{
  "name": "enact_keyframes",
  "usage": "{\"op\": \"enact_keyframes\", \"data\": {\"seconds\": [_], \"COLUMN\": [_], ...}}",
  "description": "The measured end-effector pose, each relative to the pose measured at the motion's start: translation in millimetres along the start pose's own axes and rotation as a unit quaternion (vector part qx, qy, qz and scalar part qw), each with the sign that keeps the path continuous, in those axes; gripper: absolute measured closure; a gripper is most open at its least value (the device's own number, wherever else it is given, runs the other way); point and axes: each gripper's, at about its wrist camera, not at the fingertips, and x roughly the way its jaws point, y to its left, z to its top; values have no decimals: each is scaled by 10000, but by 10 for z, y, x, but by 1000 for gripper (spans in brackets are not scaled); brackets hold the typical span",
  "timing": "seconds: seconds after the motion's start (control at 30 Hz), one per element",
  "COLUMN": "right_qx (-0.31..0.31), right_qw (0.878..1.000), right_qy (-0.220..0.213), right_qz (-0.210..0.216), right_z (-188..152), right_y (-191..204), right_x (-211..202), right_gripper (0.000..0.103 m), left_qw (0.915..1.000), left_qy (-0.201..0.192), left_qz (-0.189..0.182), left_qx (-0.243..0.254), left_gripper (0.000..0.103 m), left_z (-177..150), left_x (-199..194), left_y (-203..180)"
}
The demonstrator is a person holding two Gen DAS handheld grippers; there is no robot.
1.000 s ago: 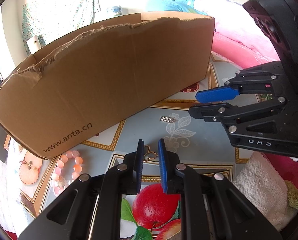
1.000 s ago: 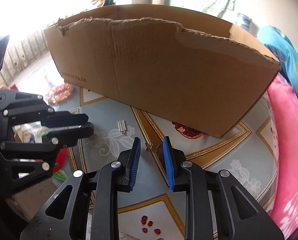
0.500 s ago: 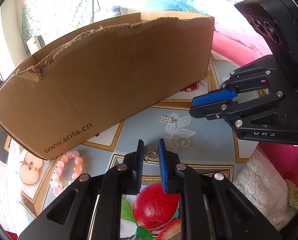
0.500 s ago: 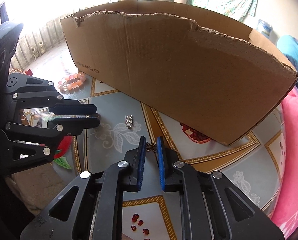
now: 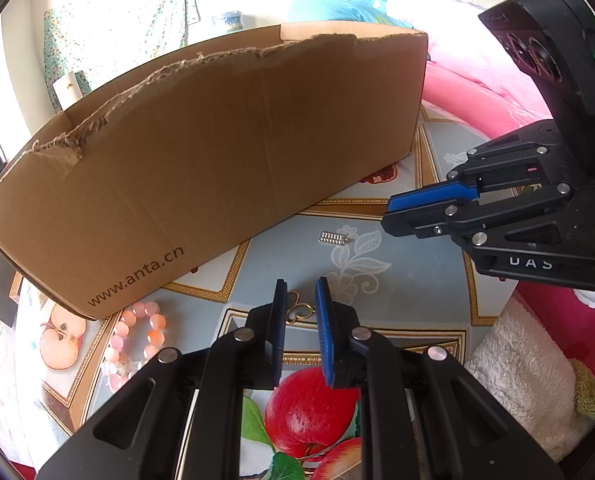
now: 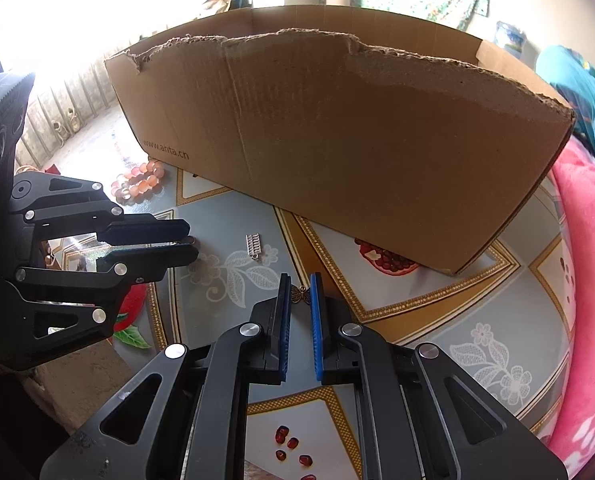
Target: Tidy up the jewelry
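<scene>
My left gripper (image 5: 300, 294) holds a small gold butterfly ring (image 5: 297, 310) between its blue pads. My right gripper (image 6: 299, 289) is shut on a small bronze butterfly charm (image 6: 300, 294), lifted off the table, and it shows in the left wrist view (image 5: 389, 212) at the right. A silver comb-like clip (image 5: 333, 238) lies on the patterned tablecloth (image 5: 417, 280) between the grippers, also in the right wrist view (image 6: 253, 245). A pink bead bracelet (image 5: 137, 332) lies by the left corner of the brown cardboard box (image 5: 217, 152).
The box (image 6: 337, 140) stands open-topped across the far side of the table. A white fluffy towel (image 5: 525, 376) lies at the right edge, pink bedding (image 6: 585, 280) beyond it. The left gripper shows in the right wrist view (image 6: 185, 240).
My right gripper has closed on the butterfly charm and risen with it, moving left toward the box. The left gripper has stayed in place.
</scene>
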Motion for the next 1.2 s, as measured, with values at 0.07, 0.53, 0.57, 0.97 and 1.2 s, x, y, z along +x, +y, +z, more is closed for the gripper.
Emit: {"op": "enact_keyframes", "data": {"seconds": [0.07, 0.53, 0.57, 0.97, 1.2], "right_qx": [49, 773, 796, 888, 951], "right_qw": [10000, 9966, 9964, 9949, 9941], "right_qy": [-29, -257, -265, -398, -435], "right_qz": [14, 137, 148, 252, 298], "right_z": [-1, -75, -75, -119, -141], "right_y": [-9, -235, -230, -221, -259], "right_x": [-26, -307, -327, -439, -484], "right_gripper": [95, 95, 95, 95, 95], "left_qw": [10000, 10000, 10000, 9999, 9995], "left_qy": [1, -30, -23, 96, 168], "left_qz": [-1, 0, 6, 134, -62], "left_qx": [3, -1, 7, -13, -243], "left_gripper": [89, 89, 89, 75, 74], "left_z": [2, -8, -7, -33, -31], "left_x": [0, 10, 7, -49, -31], "left_y": [-1, 7, 4, 84, 158]}}
